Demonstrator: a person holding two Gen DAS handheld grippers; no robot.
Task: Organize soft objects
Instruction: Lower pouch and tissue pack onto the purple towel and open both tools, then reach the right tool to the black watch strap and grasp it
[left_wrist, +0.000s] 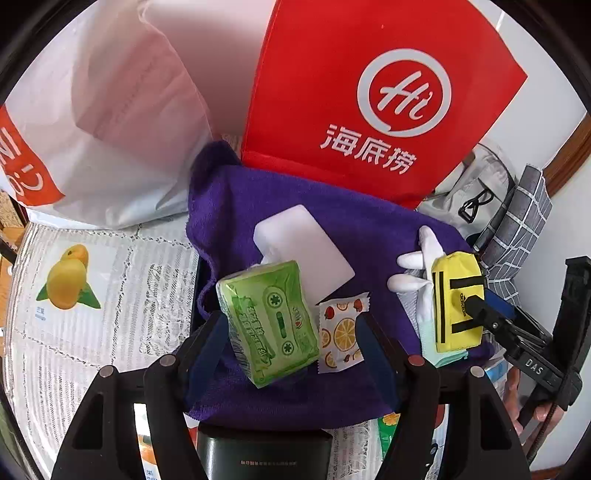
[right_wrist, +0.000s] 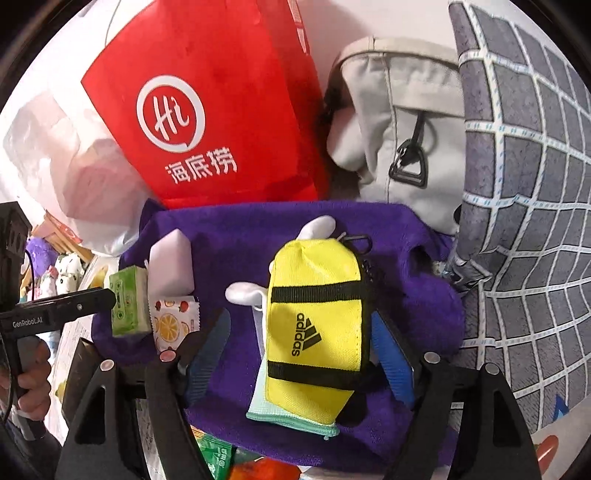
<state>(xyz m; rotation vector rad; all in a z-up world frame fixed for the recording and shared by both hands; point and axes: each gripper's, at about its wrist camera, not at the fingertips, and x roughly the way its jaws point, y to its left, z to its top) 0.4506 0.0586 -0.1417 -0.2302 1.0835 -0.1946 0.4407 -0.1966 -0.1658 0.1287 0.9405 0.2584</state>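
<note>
straddling the green tissue pack (left_wrist: 267, 323) on the purple towel (left_wrist: 295, 206), the left gripper (left_wrist: 291, 325) gaped open; the right gripper (right_wrist: 301, 332) likewise spread round the yellow pouch (right_wrist: 317, 325).

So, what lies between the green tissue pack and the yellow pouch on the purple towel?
In the left wrist view, a fruit-print sachet lies right beside the green tissue pack; then bare purple towel up to the white glove under the yellow pouch.

You've got bright, even daylight in both views, no hard shadows. Strong fisheye bending with black vignette corners. Left wrist: the white plastic bag (left_wrist: 110, 122) far left is blown out and soft; the red bag (left_wrist: 369, 92) stays sharp. Right wrist: the checked cloth (right_wrist: 524, 221) on the right warps badly at the edge.
</note>
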